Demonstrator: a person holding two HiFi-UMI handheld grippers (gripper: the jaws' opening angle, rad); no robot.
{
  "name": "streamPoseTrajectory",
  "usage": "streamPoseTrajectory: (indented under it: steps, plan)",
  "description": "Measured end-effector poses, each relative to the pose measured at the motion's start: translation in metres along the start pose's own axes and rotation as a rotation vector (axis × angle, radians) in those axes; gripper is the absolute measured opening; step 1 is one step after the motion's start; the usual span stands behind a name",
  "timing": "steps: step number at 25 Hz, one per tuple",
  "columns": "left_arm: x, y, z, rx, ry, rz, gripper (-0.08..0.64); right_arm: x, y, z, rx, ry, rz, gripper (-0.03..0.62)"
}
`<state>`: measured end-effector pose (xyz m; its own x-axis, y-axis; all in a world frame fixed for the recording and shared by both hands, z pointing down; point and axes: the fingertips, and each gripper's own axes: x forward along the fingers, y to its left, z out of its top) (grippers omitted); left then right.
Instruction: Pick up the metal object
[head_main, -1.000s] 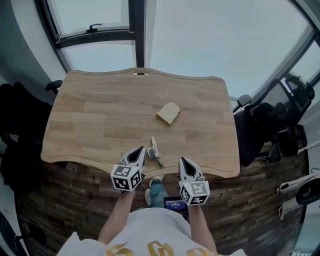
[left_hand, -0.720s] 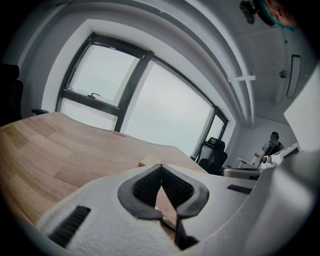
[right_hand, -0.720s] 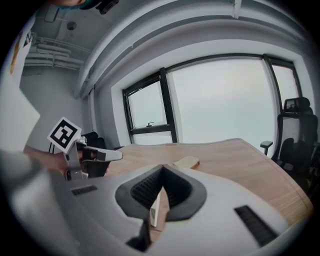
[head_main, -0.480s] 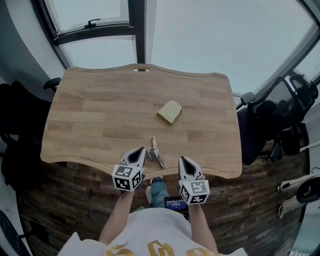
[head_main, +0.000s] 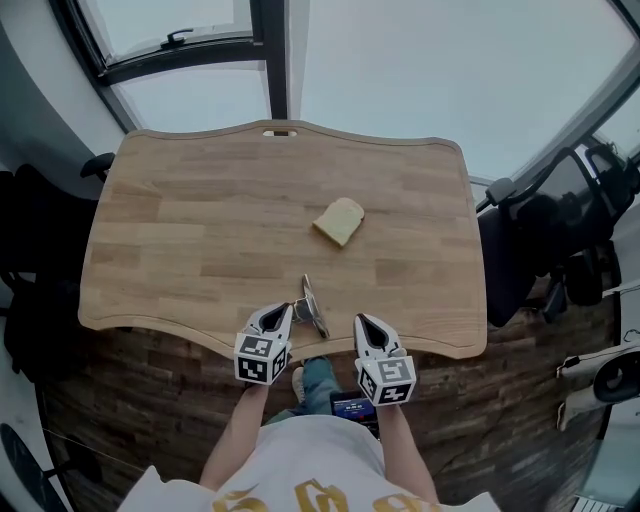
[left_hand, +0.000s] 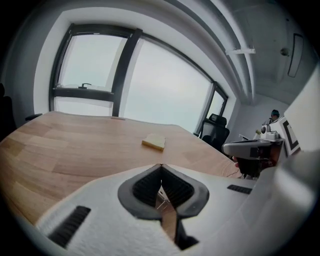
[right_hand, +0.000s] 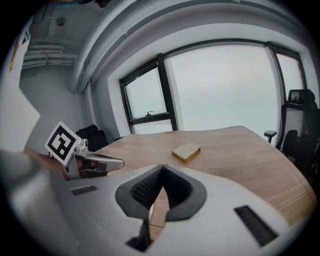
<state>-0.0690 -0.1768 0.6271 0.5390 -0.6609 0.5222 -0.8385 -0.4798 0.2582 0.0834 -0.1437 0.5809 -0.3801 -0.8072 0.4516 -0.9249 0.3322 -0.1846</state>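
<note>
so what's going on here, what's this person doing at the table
A person stands at the near edge of a wooden table with a gripper in each hand. The left gripper and the right gripper both have their jaws together and hold nothing. The metal object lies on the table by that edge, between the two and closer to the left one, not yet picked up. A slice of bread lies further out, near the middle.

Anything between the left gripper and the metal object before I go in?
Nothing visible. The metal object lies at the table's near edge, just right of the left gripper; the bread slice sits farther back, out of the path.
</note>
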Motion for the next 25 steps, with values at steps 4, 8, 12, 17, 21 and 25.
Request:
streamPoseTrajectory:
  steps: [4, 8, 12, 17, 21, 25]
  plan:
    - [0.01, 0.004, -0.012, 0.008, 0.044, 0.013, 0.02, 0.009, -0.007, -0.009, 0.005, 0.032, 0.0, 0.011]
    - [0.016, 0.007, -0.026, -0.023, 0.079, -0.005, 0.02, 0.017, -0.006, -0.025, 0.015, 0.074, 0.006, 0.011]
    - [0.025, 0.006, -0.038, -0.058, 0.11, -0.031, 0.02, 0.024, -0.003, -0.034, 0.033, 0.103, 0.019, 0.011]
    - [0.036, 0.002, -0.048, -0.074, 0.162, -0.06, 0.083, 0.031, -0.005, -0.036, 0.05, 0.118, 0.024, 0.011]
    - [0.045, 0.002, -0.059, -0.189, 0.183, -0.088, 0.149, 0.037, -0.01, -0.042, 0.051, 0.14, 0.026, 0.011]
    - [0.053, 0.002, -0.068, -0.288, 0.202, -0.115, 0.185, 0.041, -0.014, -0.048, 0.056, 0.16, 0.028, 0.011]
